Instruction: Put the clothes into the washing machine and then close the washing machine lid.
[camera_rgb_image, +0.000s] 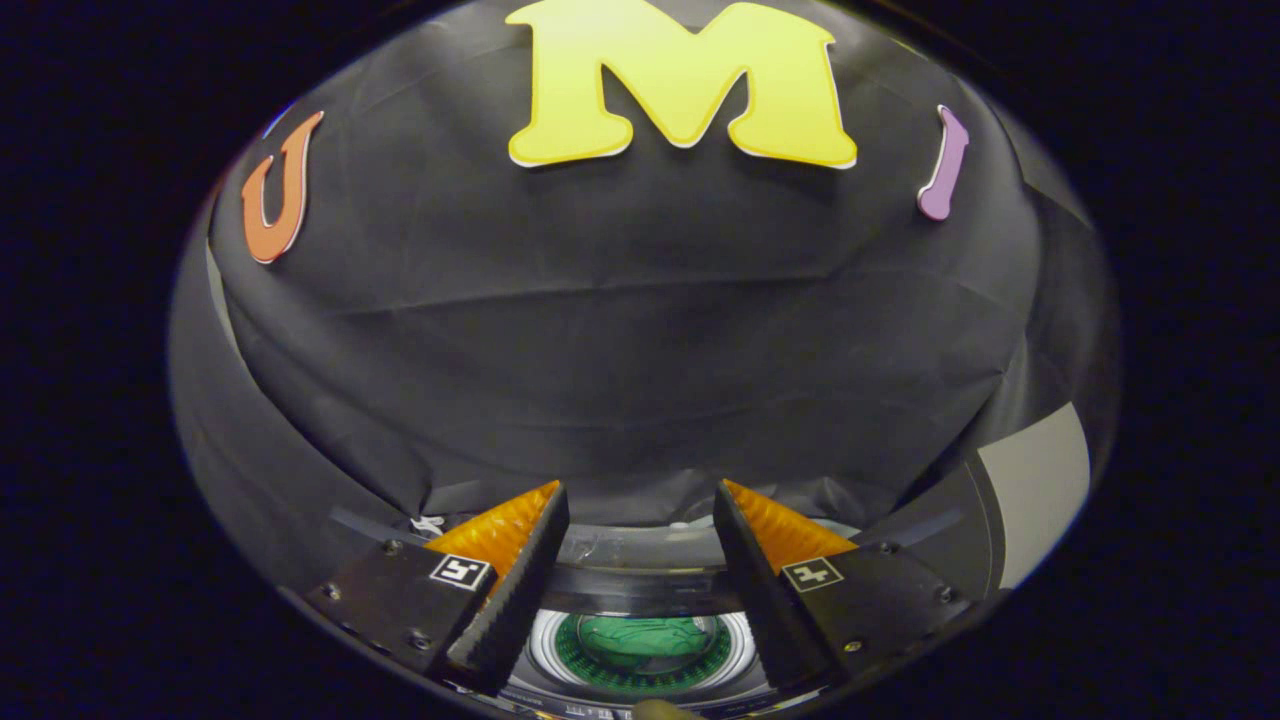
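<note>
Hovering above the washing machine (640, 585) with fingers (520, 575) spread wide and nothing gripped, gripper (640, 500) centred over the round opening, clear room showing between the two fingers and down to the drum's pale ring (545, 650). Hanging close beyond the machine's far edge, black cloth wall (620, 330), with a grey panel (1040, 490) off at the right side. Lying inside the drum below the fingers, green clothes (645, 640), lid not seen to tell.
</note>
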